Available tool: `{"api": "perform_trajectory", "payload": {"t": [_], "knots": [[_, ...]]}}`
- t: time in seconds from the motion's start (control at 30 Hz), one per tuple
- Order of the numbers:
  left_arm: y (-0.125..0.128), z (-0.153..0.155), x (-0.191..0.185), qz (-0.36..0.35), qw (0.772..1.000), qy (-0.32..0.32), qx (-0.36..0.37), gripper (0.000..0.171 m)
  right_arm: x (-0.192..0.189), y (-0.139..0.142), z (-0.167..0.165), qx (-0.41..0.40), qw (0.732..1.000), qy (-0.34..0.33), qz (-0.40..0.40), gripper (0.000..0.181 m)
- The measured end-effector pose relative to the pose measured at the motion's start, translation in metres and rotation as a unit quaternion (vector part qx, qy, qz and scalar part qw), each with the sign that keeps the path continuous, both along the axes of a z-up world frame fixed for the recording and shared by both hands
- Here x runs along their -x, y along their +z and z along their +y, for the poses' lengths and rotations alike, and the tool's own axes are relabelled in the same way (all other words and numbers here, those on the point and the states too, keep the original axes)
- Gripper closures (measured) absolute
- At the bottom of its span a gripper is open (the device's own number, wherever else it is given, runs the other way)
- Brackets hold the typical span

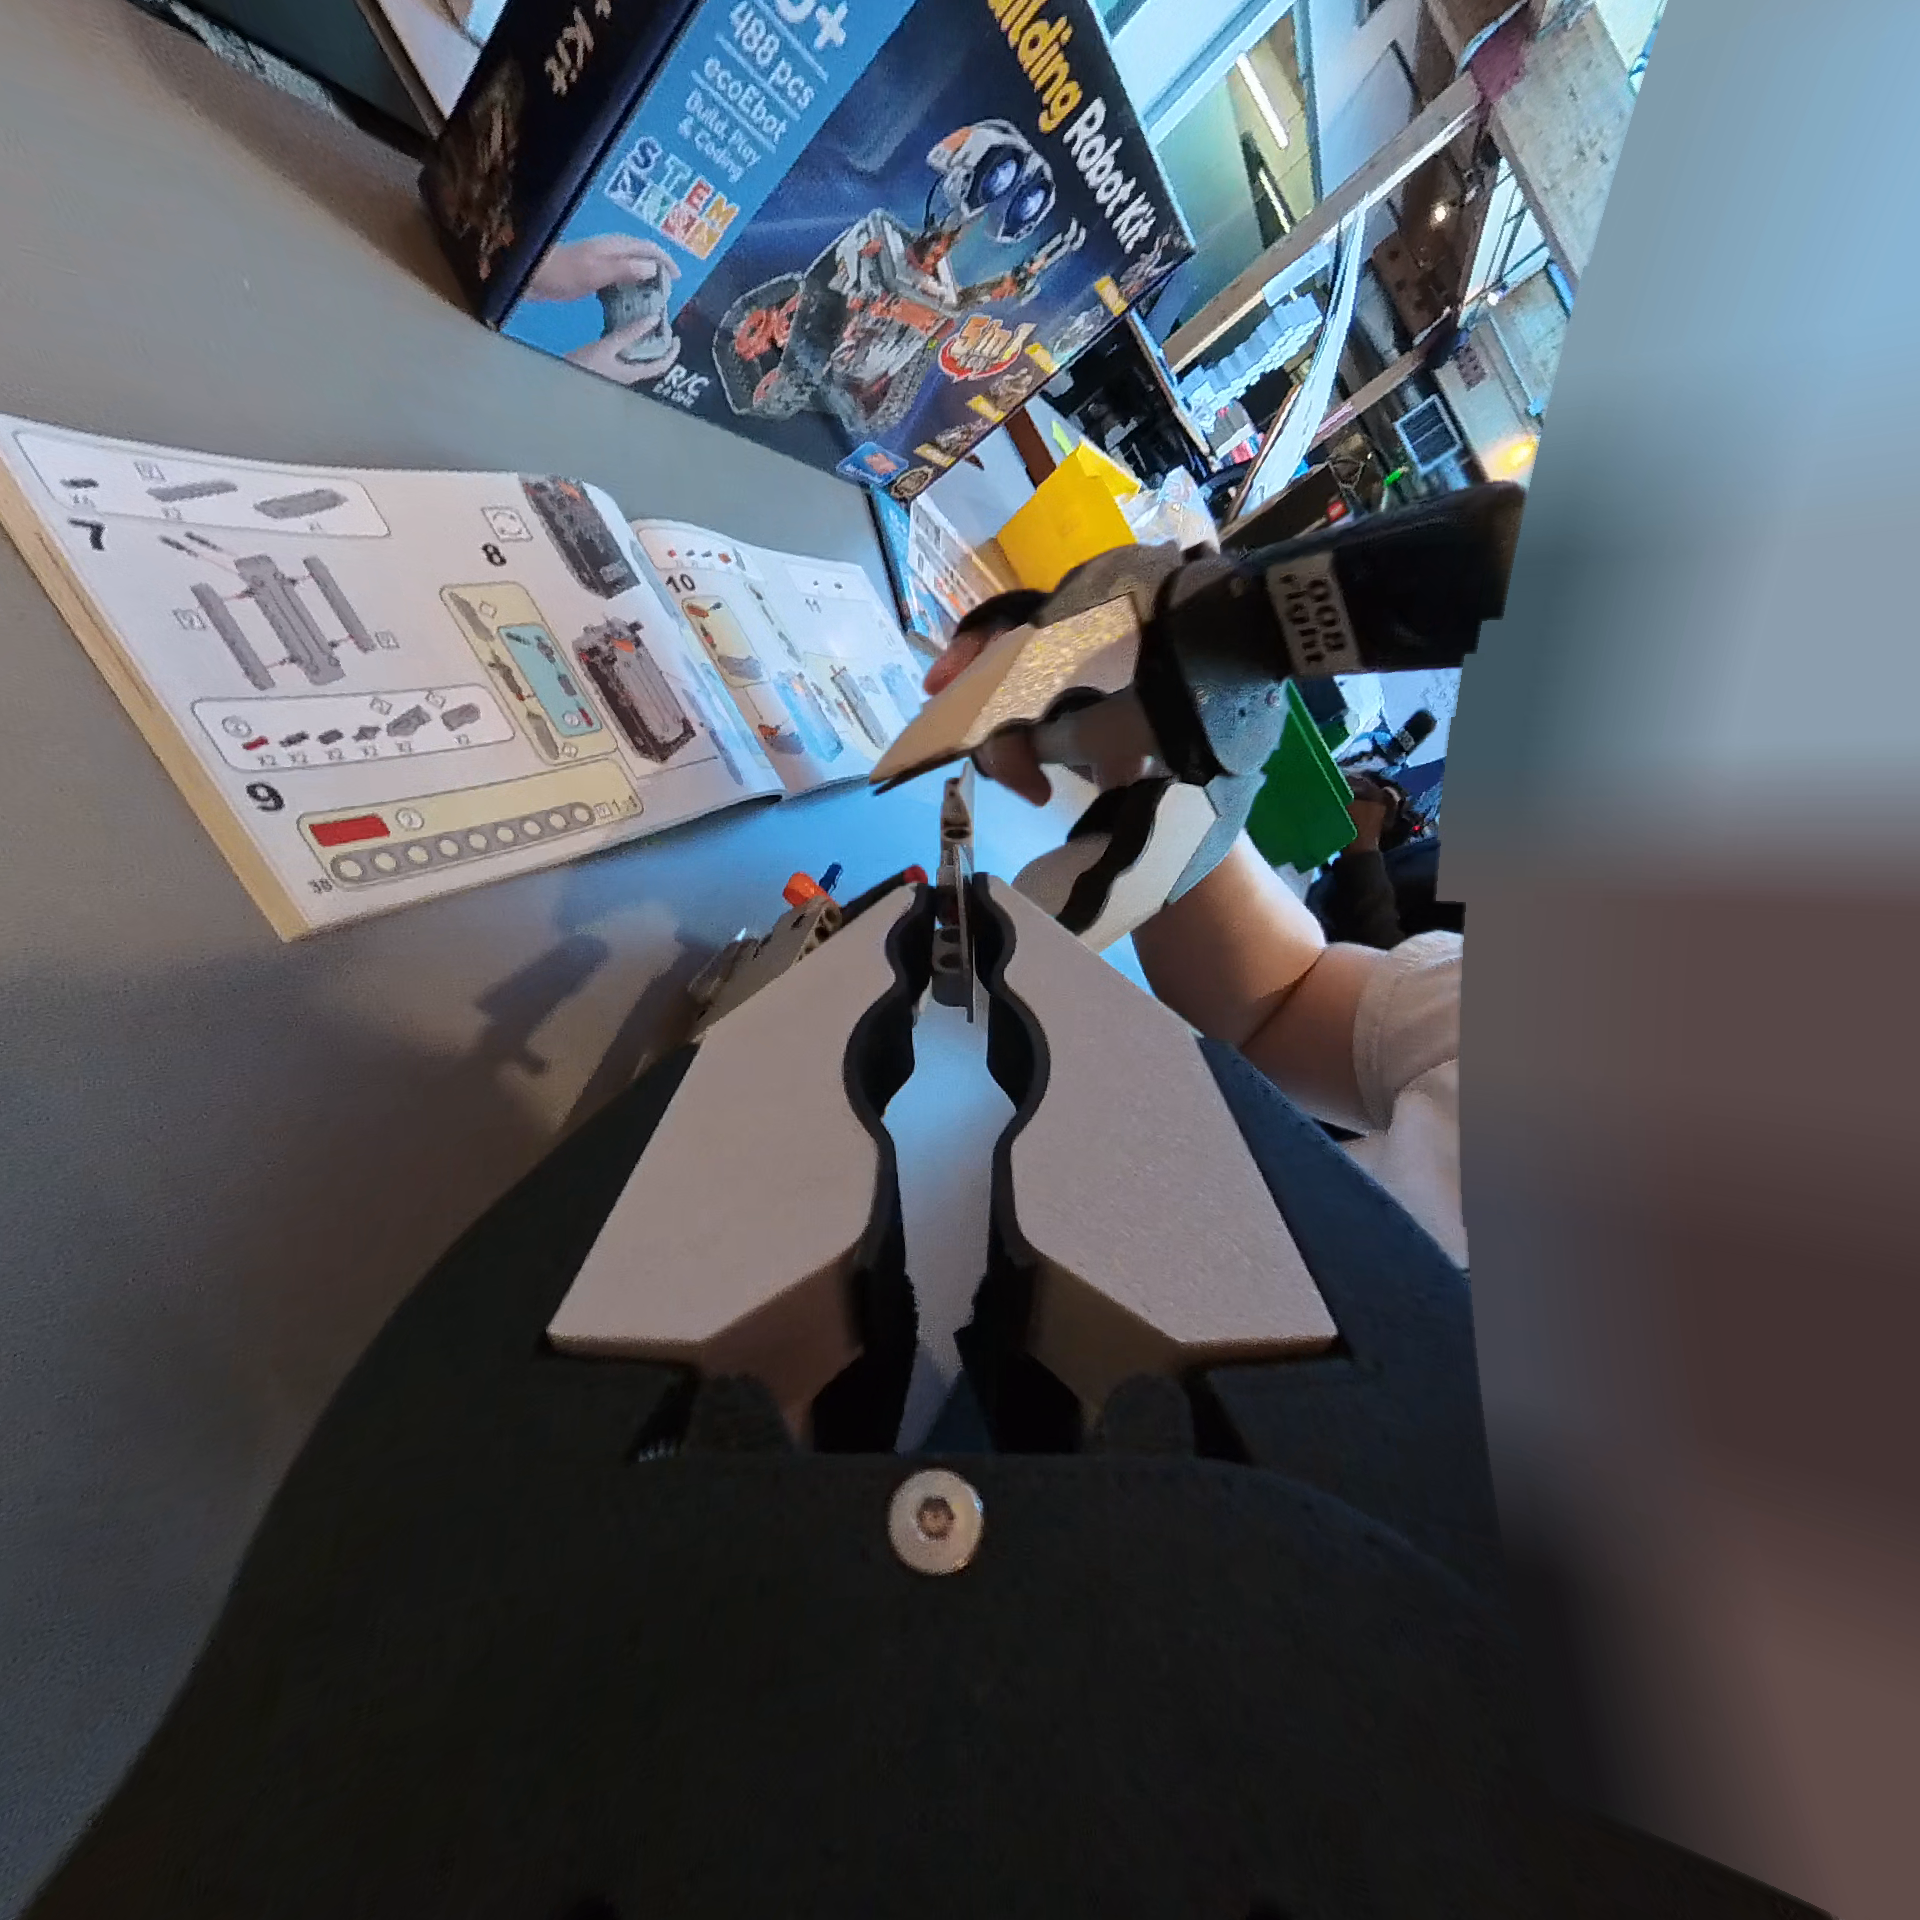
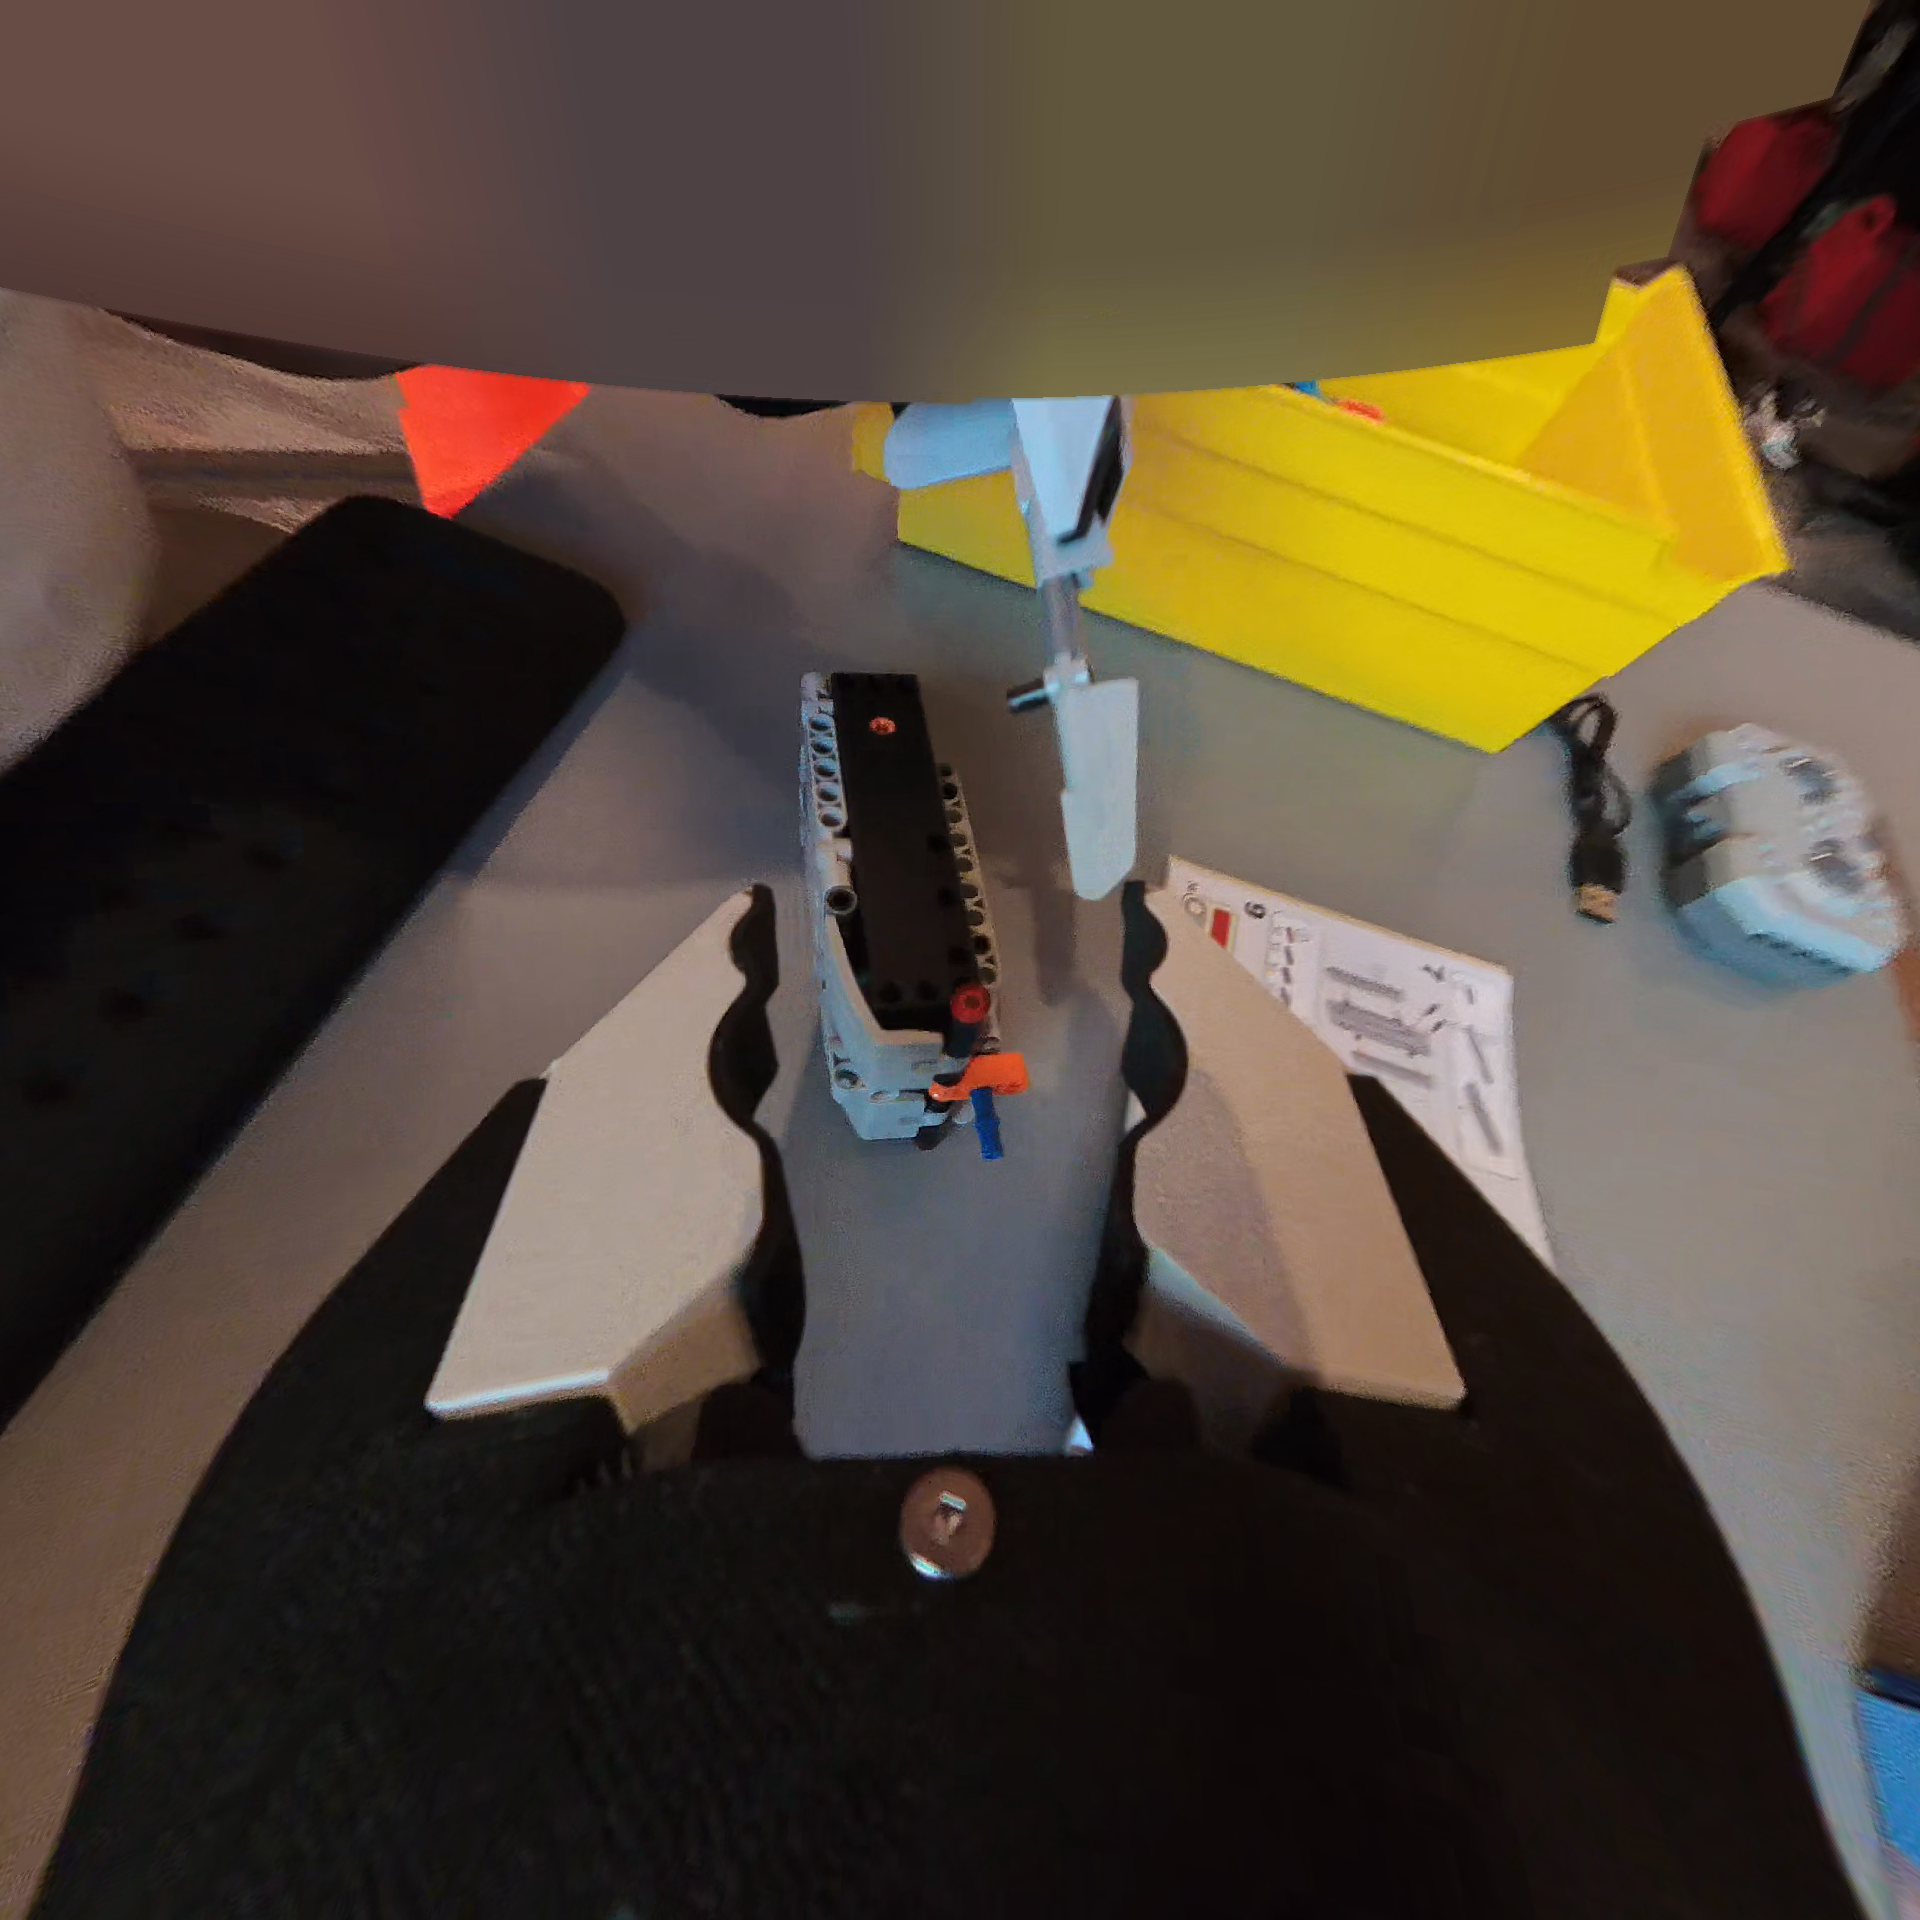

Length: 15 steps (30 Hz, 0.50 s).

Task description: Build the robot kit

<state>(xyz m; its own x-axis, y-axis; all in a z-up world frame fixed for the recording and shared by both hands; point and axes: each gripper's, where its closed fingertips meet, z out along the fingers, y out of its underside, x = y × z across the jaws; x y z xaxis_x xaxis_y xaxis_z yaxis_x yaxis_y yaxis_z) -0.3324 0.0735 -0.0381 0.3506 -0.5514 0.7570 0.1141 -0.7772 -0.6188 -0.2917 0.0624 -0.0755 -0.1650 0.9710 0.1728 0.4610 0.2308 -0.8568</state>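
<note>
My left gripper point(image 1: 951, 894) is shut on a thin grey piece point(image 1: 953, 940) that stands upright between its tips. In the right wrist view the left gripper point(image 2: 1070, 551) hangs from above, and the piece ends in a light grey panel point(image 2: 1096, 790) held above the table. My right gripper point(image 2: 945, 899) is open and empty, and a black and grey brick assembly point(image 2: 904, 904) with orange, red and blue pins lies on the table between its fingertips. In the left wrist view the right gripper point(image 1: 961, 826) is open just beyond the held piece, and the assembly point(image 1: 800, 925) lies left of my fingers.
An open instruction booklet point(image 1: 416, 665) lies on the grey table, also shown at the right point(image 2: 1382, 1018). A blue kit box point(image 1: 831, 208) stands behind it. A yellow bin point(image 2: 1351, 540), a black cable point(image 2: 1590, 821), a grey module point(image 2: 1766, 862) and a long black slab point(image 2: 260, 831) surround the assembly. Left tips to right tips: about 7 cm. The long black slab point(image 2: 260, 831) is about 15 cm from my right fingertips and 20 cm from my left.
</note>
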Motion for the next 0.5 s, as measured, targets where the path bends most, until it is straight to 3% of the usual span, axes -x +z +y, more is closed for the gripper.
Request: {"api": "perform_trajectory", "payload": {"t": [0.17,0.4,0.5], "knots": [[0.006,0.005,0.004,-0.015,1.0,0.024,-0.013,0.167,-0.006,0.001,0.011,0.041,0.999,-0.006,0.015,0.108],[0.027,-0.013,0.014,-0.04,0.998,0.041,-0.035,0.167,0.011,-0.051,-0.006,0.015,0.993,0.048,-0.111,0.108],[0.032,-0.023,0.021,-0.036,0.997,0.055,-0.041,0.167,0.014,-0.06,-0.005,0.002,0.988,0.052,-0.144,0.136]]}}
